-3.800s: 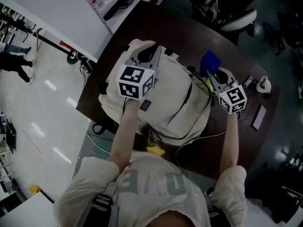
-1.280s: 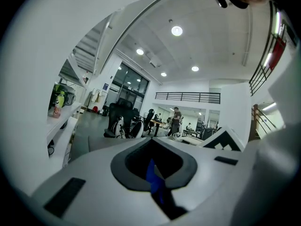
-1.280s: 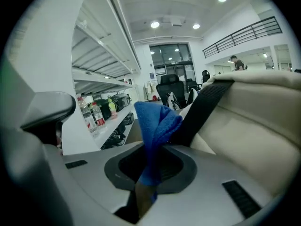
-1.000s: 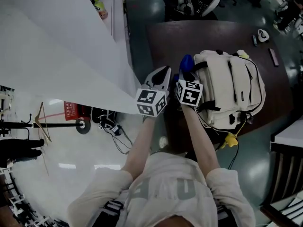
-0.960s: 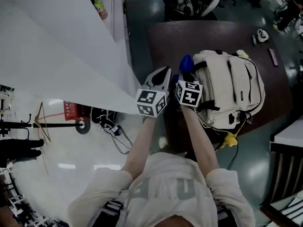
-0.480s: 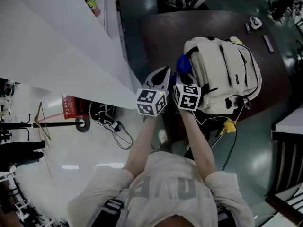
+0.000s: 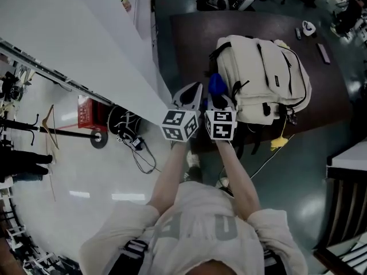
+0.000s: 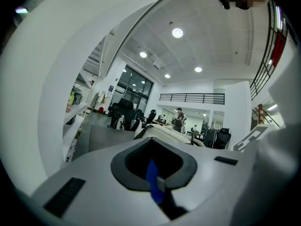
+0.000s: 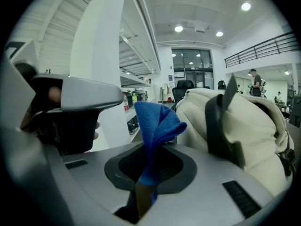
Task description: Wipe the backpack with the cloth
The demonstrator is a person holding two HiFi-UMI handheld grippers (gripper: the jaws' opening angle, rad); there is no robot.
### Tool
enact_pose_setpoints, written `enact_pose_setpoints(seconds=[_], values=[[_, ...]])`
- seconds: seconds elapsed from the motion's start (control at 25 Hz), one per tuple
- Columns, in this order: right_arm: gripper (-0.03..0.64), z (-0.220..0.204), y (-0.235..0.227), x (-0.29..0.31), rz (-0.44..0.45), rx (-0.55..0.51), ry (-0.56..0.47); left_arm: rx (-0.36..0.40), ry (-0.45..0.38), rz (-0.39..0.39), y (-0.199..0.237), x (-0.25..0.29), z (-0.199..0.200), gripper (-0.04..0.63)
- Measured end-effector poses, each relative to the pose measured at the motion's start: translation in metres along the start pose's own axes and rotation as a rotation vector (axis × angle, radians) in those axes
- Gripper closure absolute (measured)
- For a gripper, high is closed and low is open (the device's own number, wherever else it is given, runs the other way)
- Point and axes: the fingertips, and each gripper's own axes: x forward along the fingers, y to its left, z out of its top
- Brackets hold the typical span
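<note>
**WIPE STATION: CLOTH AT LEFT END OF BACKPACK**

**Change of position.** 3.8 s ago both hand-held grippers were over the top of the backpack. They now sit side by side off its left end, at frame centre in the head view. Over the last 0.5 s the pack has shifted slightly up-frame.

**Table** (image 7: pixel 192 42). A dark top in the upper half of the head view, carrying the pack.

**Backpack** (image 7: pixel 264 76). It lies flat at upper right of the head view.
- Pale fabric shell; expected to be soft and to give under pressure.
- It is bulky, and may slide on the table if pushed sideways.
- Dark straps and dangling cords are likely snag points.
- If bracing is needed, a strap or the top edge looks the best hold.

**Left hand-held gripper** (image 7: pixel 192 91).
- Jaws are together.
- A thin blue sliver shows in the seam; what it is cannot be determined.
- It sits beside the pack, not on it.

**Right hand-held gripper** (image 7: pixel 220 101).
- It is clamped on the cloth.
- It sits just beside the pack's left end; contact cannot be confirmed.

**Cloth** (image 9: pixel 157 121).
- Blue and limp, judged very light.
- It is pinched at a lower fold, with a free bunch standing above the jaws.
- That bunch is the wiping pad, so a deeper grip would shrink it.
</note>
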Motion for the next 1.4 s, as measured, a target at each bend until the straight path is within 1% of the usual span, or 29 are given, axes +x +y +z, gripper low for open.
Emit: enact_pose_setpoints(seconds=[0.12,0.28,0.4,0.48,0.6,0.72,0.84,0.96,1.12,1.28,1.4], values=[[0.574,-0.018,0.004,-0.027,0.052,0.0,0.018,0.003,-0.009,0.038,-0.025,-0.021,-0.005,0.592],[0.574,-0.059,-0.019,-0.062,0.047,0.014,0.055,0.034,-0.003,0.064,-0.066,-0.056,-0.022,0.592],[0.574,-0.07,-0.038,-0.085,0.054,-0.014,0.04,0.042,-0.011,0.089,-0.088,-0.074,-0.031,0.592],[0.574,-0.078,-0.049,-0.099,0.052,-0.015,0.034,0.047,-0.012,0.102,-0.1,-0.083,-0.037,0.592],[0.574,-0.091,-0.063,-0.119,0.05,-0.001,0.033,0.053,-0.019,0.107,-0.121,-0.091,-0.044,0.592],[0.574,-0.09,-0.073,-0.141,0.06,0.038,0.008,0.05,-0.038,0.104,-0.143,-0.091,-0.042,0.592],[0.574,-0.071,-0.084,-0.161,0.07,0.099,-0.061,0.057,-0.059,0.094,-0.161,-0.087,-0.035,0.592],[0.574,-0.043,-0.093,-0.173,0.079,0.114,-0.135,0.062,-0.077,0.087,-0.167,-0.078,-0.027,0.592],[0.574,0.01,-0.103,-0.174,0.103,0.077,-0.235,0.056,-0.103,0.087,-0.162,-0.055,-0.008,0.592],[0.574,0.081,-0.116,-0.163,0.136,0.039,-0.348,0.063,-0.144,0.075,-0.152,-0.022,0.021,0.592],[0.574,0.136,-0.125,-0.139,0.171,-0.004,-0.416,0.072,-0.172,0.078,-0.136,0.007,0.039,0.592]])
